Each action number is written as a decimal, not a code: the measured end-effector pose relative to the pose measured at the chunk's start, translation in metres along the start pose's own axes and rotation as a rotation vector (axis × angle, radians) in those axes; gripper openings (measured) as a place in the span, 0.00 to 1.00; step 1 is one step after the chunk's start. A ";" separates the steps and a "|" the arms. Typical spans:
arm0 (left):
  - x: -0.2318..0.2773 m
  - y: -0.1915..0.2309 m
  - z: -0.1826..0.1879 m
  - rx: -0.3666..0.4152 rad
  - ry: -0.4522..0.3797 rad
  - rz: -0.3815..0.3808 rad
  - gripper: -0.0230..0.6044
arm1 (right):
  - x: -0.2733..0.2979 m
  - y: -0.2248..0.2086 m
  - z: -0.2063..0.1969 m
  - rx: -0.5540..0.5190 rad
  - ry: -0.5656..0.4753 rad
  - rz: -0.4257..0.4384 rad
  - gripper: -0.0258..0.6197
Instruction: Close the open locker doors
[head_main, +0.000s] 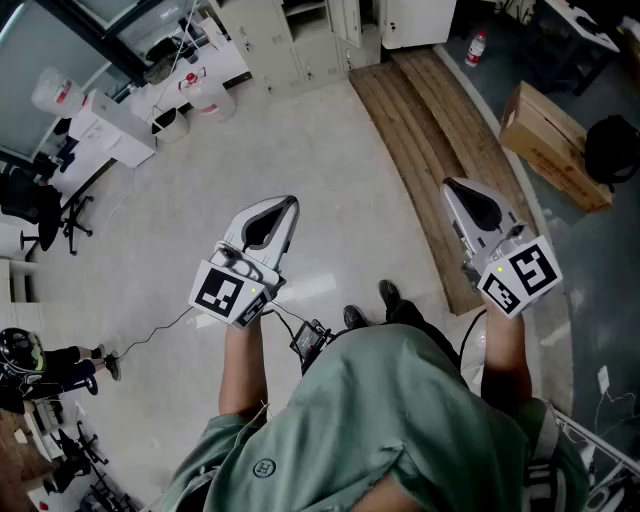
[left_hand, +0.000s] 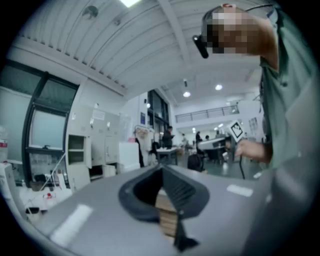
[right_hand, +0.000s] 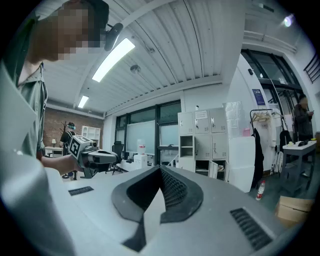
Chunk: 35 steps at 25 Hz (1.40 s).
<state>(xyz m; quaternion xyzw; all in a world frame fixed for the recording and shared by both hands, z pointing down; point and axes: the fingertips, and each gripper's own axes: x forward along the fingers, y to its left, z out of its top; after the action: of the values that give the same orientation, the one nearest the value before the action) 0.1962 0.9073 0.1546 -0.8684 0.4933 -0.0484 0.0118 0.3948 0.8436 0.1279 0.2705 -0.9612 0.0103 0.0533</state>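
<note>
Pale polished floor (head_main: 250, 160) fills most of the head view, under a person in a green shirt (head_main: 400, 420) who stands looking down. Nearest, both forearms reach forward, each hand holding a tool. The left gripper (head_main: 290, 203) hangs over bare floor with its marker cube (head_main: 225, 290) toward the body. In its own view the two jaws meet at their tips with nothing between them. The right gripper (head_main: 447, 185) sits over the near end of a strip of wooden planks (head_main: 430, 150). Its jaws are likewise pressed together and empty. The two tools are well apart from each other, at about the same height.

Farther right, a cardboard box (head_main: 550, 145) lies beside the planks, with a black bag (head_main: 610, 150) just beyond it. To the far left stand a white desk (head_main: 120, 130) and a black office chair (head_main: 40, 215).

At the far end of the floor is the bank of pale lockers (head_main: 290, 45), well away from both tools. The right gripper view shows them best: one column has open compartments (right_hand: 186, 147), and a low door (right_hand: 218, 171) stands ajar. A red and white bottle (head_main: 476, 47) stands on the floor to their right.
</note>
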 end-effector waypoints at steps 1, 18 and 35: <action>-0.001 0.002 0.001 0.001 -0.002 -0.002 0.04 | 0.003 0.001 0.002 -0.002 -0.001 0.000 0.05; -0.004 0.037 -0.002 -0.040 -0.044 -0.015 0.04 | 0.046 0.021 0.013 -0.004 0.001 0.011 0.05; 0.081 0.111 -0.006 -0.038 -0.008 0.096 0.04 | 0.137 -0.092 0.010 0.028 -0.021 0.063 0.05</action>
<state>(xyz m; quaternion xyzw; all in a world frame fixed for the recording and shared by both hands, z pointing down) 0.1419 0.7815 0.1592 -0.8440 0.5351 -0.0350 -0.0007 0.3254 0.6934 0.1316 0.2412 -0.9694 0.0228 0.0391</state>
